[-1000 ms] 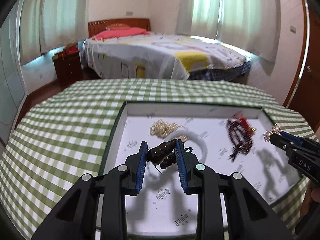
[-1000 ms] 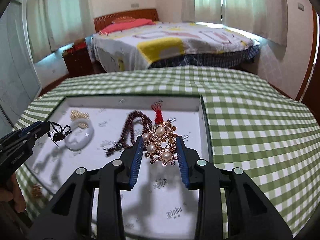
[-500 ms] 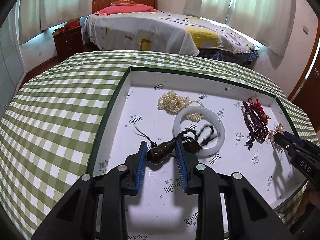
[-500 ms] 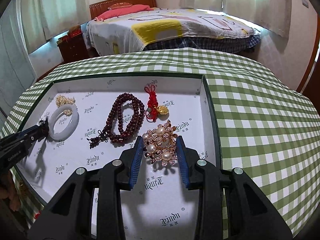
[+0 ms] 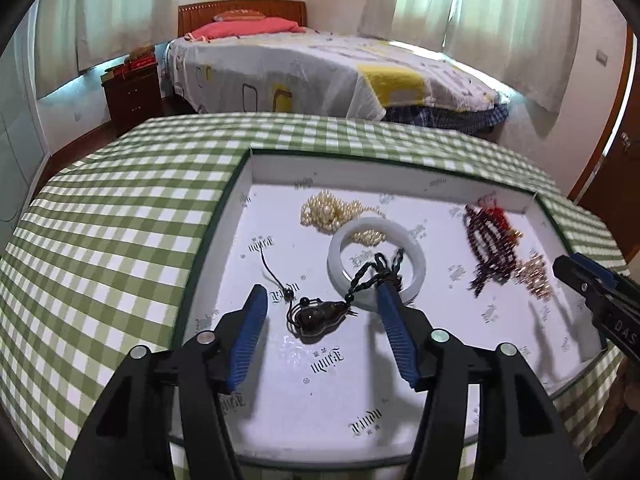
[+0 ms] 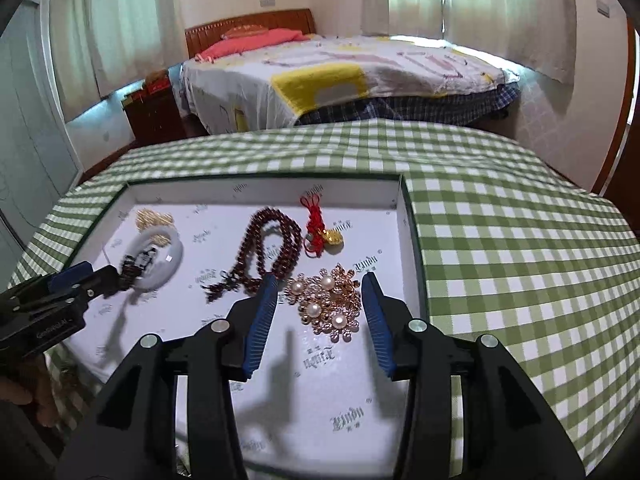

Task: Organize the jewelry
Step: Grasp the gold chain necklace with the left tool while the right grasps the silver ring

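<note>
Left tongs: I am seeing my left gripper (image 5: 320, 308) standing with its jaws spread wide — released, nothing between the blue pads is being pinched.
Dark pendant: the gourd-shaped pendant (image 5: 320, 314) is lying on the white floor of the tray between those open fingers, touching neither pad as far as I can tell; its black braided cord (image 5: 378, 268) is running up and over the near rim of the white bangle (image 5: 374, 256).
Right tongs: my right gripper (image 6: 320, 306) is also sitting wide open, released.
Brooch: the gold brooch with pearls (image 6: 326, 304) is resting flat on the tray floor between the right fingers, free of both pads, near the tray's right wall.
Neighbours of the brooch: the dark red bead string (image 6: 272, 248) is lying just to its left and behind; the red knot with a gold charm (image 6: 320, 228) is lying beyond it.
Far left of tray: the pearl cluster (image 5: 332, 212) is bunching behind the bangle, partly inside its ring.
Tray: the white-lined tray (image 6: 404, 216) with a dark green rim is holding all the pieces.
Support: the tray is sitting on a green-and-white checked cloth (image 6: 500, 248).
Beyond: a bed (image 5: 320, 72) is standing behind the table — curtained windows behind it.
</note>
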A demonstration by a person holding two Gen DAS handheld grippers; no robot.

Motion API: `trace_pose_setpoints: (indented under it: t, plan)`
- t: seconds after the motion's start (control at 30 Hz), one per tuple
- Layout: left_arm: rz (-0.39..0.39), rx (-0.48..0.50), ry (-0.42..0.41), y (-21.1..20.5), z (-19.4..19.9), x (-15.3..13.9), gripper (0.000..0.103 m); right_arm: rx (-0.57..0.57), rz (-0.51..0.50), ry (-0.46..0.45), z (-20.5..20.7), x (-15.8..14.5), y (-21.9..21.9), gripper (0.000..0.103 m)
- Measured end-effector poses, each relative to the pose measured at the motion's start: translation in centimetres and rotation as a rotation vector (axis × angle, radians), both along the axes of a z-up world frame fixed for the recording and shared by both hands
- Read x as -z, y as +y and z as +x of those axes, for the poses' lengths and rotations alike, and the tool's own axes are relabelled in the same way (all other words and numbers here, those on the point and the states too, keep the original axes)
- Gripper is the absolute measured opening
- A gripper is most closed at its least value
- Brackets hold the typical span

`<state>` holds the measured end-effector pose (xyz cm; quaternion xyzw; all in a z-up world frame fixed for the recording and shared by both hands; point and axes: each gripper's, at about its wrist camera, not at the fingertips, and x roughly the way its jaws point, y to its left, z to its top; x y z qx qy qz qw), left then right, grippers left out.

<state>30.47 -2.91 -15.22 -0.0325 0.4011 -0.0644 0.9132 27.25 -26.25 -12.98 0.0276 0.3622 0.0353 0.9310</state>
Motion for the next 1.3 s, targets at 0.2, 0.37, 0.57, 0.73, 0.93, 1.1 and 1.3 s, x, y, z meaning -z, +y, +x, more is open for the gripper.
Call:
trace_pose_setpoints:
  t: [0.2, 0.37, 0.57, 0.73, 0.93, 1.1, 1.3]
  plan:
    - [-0.029, -0.006, -0.039, 0.7, -2.6, -1.9, 0.057, -0.031, 0.037, -0.027, -3.4, -1.5, 0.8, 0.043]
    - [-0.012, -0.003, -0.067, 1.2, -5.7, -3.0, 0.057, -0.076, 0.055, -0.007, -6.4, -1.4, 2.5, 0.042]
    - [0.006, -0.012, -0.056, 2.4, -8.5, -3.0, 0.057, -0.106, 0.031, 0.028, -8.6, -0.2, 3.8, 0.041]
    - [0.006, -0.046, -0.028, 3.9, -9.6, -2.2, 0.057, -0.091, 0.018, 0.093, -8.6, 2.0, 3.5, 0.031]
    - [0.004, -0.075, -0.005, 4.9, -10.4, -1.3, 0.057, -0.104, 0.028, 0.122, -8.8, 3.0, 3.9, 0.031]
    - [0.007, -0.071, 0.003, 4.7, -10.6, -0.9, 0.057, -0.108, 0.028, 0.145, -8.7, 3.6, 3.8, 0.027]
    - [0.008, -0.062, 0.017, 4.4, -10.7, -0.4, 0.057, -0.118, 0.018, 0.142, -9.0, 3.5, 3.7, 0.025]
